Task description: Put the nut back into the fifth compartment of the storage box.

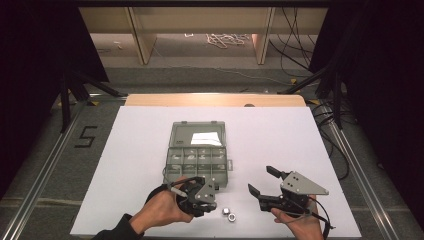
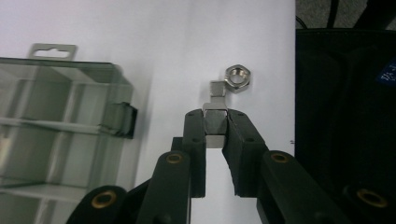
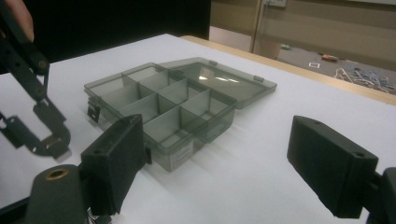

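Note:
My left gripper is shut on a steel nut, held edge-on between the pads and lifted off the white table. Below it a hex nut lies flat, with a second nut touching it and partly hidden. In the high view the left gripper points down at the near right corner of the box, and the two loose nuts lie just right of it. My right gripper stands open and holds nothing, right of the nuts and aimed toward the box.
A smoky clear compartment box sits mid-table, its lid folded open to the far side. A white sheet covers the table. The other hand's gripper hangs at the left of the right gripper view.

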Action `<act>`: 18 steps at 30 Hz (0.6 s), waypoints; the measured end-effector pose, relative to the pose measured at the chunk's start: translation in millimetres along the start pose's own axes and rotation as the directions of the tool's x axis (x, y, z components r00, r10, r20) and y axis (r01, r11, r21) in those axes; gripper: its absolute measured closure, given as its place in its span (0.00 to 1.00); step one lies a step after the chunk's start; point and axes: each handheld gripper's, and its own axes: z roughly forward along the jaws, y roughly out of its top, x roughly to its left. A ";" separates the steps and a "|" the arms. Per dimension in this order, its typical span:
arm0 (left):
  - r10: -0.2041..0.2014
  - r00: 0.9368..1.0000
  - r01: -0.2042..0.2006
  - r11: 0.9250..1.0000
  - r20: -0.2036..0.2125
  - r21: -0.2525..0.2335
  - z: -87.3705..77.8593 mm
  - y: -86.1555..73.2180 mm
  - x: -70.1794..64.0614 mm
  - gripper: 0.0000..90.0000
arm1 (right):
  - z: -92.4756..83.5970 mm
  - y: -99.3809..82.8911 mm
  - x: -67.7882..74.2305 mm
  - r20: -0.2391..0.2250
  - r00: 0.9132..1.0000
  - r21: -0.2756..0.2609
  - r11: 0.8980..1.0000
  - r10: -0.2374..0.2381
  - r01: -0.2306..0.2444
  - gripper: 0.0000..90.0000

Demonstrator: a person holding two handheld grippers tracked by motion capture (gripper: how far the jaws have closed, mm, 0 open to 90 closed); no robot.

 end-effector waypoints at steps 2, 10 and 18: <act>-0.009 1.000 0.008 1.000 -0.013 -0.011 -5.6 -1.3 3.7 0.87 | 1.2 -0.2 -1.0 0.013 1.000 -0.020 1.000 -0.022 0.022 0.22; -0.043 0.997 0.041 0.999 -0.064 -0.032 -27.8 -6.2 18.0 0.87 | -0.3 1.2 0.1 0.017 0.999 -0.026 0.999 -0.027 0.027 0.22; -0.128 0.984 0.122 0.991 -0.128 -0.052 -44.1 -23.6 39.3 0.87 | -1.9 3.4 1.2 -0.007 0.999 -0.054 0.998 -0.032 0.031 0.21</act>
